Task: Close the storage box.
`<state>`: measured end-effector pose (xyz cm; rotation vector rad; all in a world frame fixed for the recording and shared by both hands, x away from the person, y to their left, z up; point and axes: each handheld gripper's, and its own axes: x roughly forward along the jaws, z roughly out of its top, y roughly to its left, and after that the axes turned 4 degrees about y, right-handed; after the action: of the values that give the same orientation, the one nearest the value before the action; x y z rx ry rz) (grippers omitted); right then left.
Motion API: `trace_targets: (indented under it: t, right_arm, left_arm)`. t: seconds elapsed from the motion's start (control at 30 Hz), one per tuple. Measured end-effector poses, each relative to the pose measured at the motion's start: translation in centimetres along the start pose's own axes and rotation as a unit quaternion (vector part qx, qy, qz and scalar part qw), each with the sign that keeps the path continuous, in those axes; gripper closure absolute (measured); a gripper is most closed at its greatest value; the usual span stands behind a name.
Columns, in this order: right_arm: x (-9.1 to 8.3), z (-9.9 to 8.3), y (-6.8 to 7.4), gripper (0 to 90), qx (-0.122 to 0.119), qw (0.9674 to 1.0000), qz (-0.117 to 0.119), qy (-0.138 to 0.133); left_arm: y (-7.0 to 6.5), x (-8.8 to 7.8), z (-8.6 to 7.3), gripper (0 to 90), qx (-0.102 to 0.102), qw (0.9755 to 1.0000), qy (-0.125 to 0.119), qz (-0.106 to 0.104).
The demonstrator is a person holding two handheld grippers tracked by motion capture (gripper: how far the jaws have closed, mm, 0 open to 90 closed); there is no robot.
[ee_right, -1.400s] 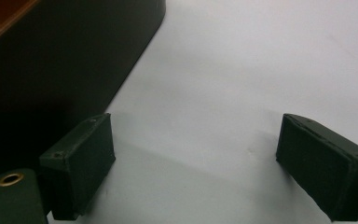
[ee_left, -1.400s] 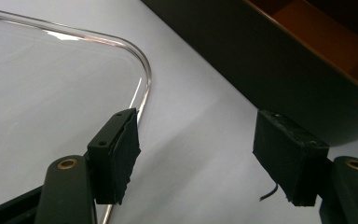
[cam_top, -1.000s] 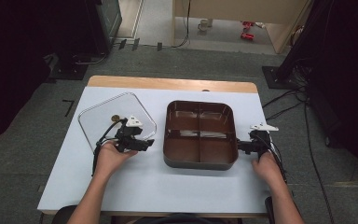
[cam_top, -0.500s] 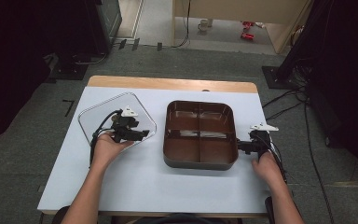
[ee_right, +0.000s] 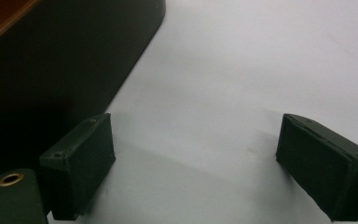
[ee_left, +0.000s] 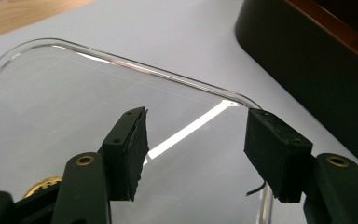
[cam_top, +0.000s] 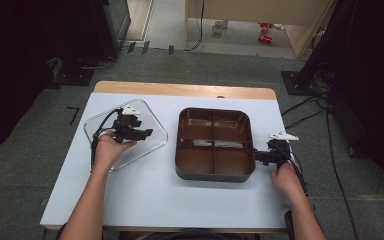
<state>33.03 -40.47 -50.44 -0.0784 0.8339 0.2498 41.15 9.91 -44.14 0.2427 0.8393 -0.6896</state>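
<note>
Left gripper (cam_top: 147, 133): held in the left hand (cam_top: 107, 150), over the clear lid (cam_top: 105, 127). Jaws half apart, lately closing; nothing pressed between the pads. In the left gripper view the gripper (ee_left: 196, 140) hangs above the clear lid (ee_left: 51, 107), the one pad on the inner panel side, the other pad at the rounded rim near a corner. Whether the pads touch the plastic cannot be told.

Clear lid: rounded square, transparent, lying flat on the white table (cam_top: 145, 200), turned diamond-wise to the table edge. It sits under and around the left gripper, its near-right rim running between the jaws.

Brown tray (cam_top: 215, 145): four compartments, all bare, lying to the right of the lid and just apart from it. From the left gripper it lies straight ahead along the jaw line; its dark wall (ee_left: 317, 60) stands just past the lid's rim.

Right gripper (cam_top: 256, 157): at the tray's right side wall, near its lower corner. Jaws wide (ee_right: 191, 163), nothing between them; dark tray wall (ee_right: 60, 60) just beside one jaw.

Judgement: the left hand is the nearer to the lid; the coming move likely turns on pinching that rim and carrying the lid rightward onto the tray.
</note>
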Motion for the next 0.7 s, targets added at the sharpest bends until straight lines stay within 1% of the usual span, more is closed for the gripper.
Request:
trace_targets:
  t: [0.13,0.23,0.37,0.43,0.47,0.5,0.63,0.7]
  right_arm:
    - [0.0,0.0,0.0,10.7,0.0,1.0,0.0,0.0]
    - [0.0,0.0,0.0,10.7,0.001,1.0,0.0,0.0]
    - [0.0,0.0,0.0,10.6,0.0,1.0,0.0,-0.001]
    - [0.0,0.0,0.0,10.7,0.0,1.0,0.0,-0.001]
    - [0.0,0.0,0.0,10.6,0.0,1.0,0.0,-0.001]
    - [0.0,0.0,0.0,10.6,0.0,1.0,0.0,-0.001]
    - [0.0,0.0,0.0,10.6,0.0,1.0,0.0,-0.001]
    - [0.0,0.0,0.0,10.6,0.0,1.0,0.0,-0.001]
  left_arm:
    - [1.0,-0.3,-0.1,39.6,-0.011,0.9999,-0.011,0.006]
    - [1.7,-0.4,-0.2,39.2,-0.015,0.9998,-0.006,0.014]
    - [2.7,-0.9,-0.5,38.9,-0.025,0.9993,-0.015,0.023]
    - [3.1,-0.9,-0.8,38.9,-0.029,0.9989,-0.019,0.031]
    - [3.4,-1.0,-1.0,38.7,-0.028,0.9989,-0.016,0.036]
    - [3.8,-1.0,-1.2,38.7,-0.033,0.9986,-0.017,0.039]
    - [4.7,-1.0,-2.0,39.4,-0.048,0.9976,-0.021,0.045]
    - [5.1,-0.9,-2.4,40.0,-0.052,0.9976,-0.014,0.044]
